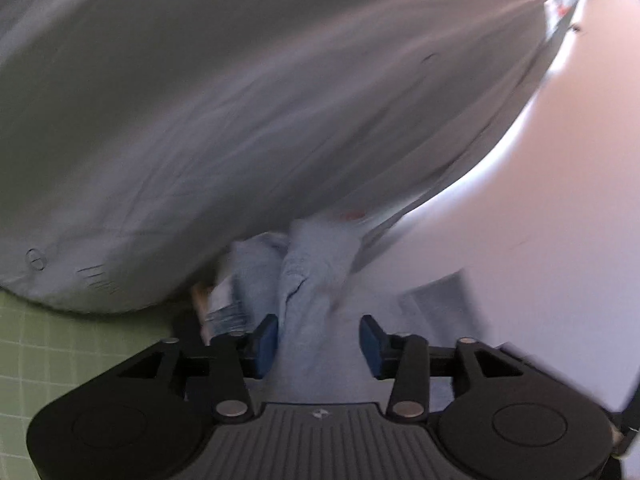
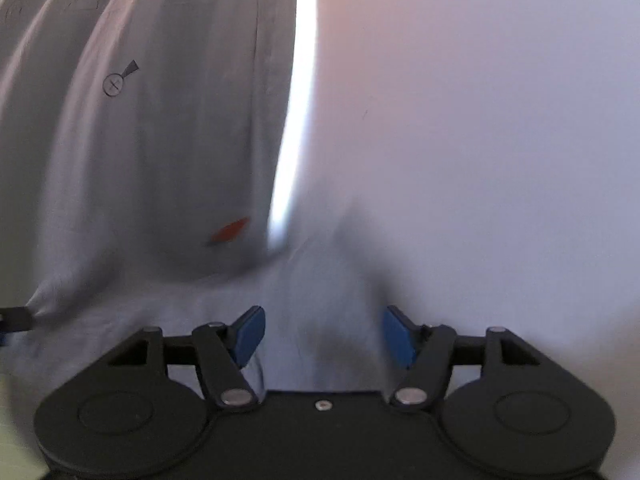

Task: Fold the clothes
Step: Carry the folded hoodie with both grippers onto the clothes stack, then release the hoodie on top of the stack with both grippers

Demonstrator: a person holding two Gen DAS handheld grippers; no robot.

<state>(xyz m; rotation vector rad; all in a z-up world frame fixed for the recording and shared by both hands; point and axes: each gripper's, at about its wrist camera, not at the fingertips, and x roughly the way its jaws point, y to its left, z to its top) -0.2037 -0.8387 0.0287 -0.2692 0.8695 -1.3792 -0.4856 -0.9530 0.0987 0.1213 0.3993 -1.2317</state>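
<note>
A pale blue-grey garment with small dark prints and a red mark fills most of the left wrist view, blurred by motion. A bunched fold of it runs between the blue pads of my left gripper, whose jaws stand apart. In the right wrist view the same garment hangs on the left half. Its lower part spreads in front of my right gripper, whose jaws also stand apart with cloth between them. Whether either pair of pads touches the cloth is unclear.
A green gridded mat shows at the lower left of the left wrist view. A bright white surface lies to the right and also fills the right half of the right wrist view. The other gripper's dark tip is at the left edge.
</note>
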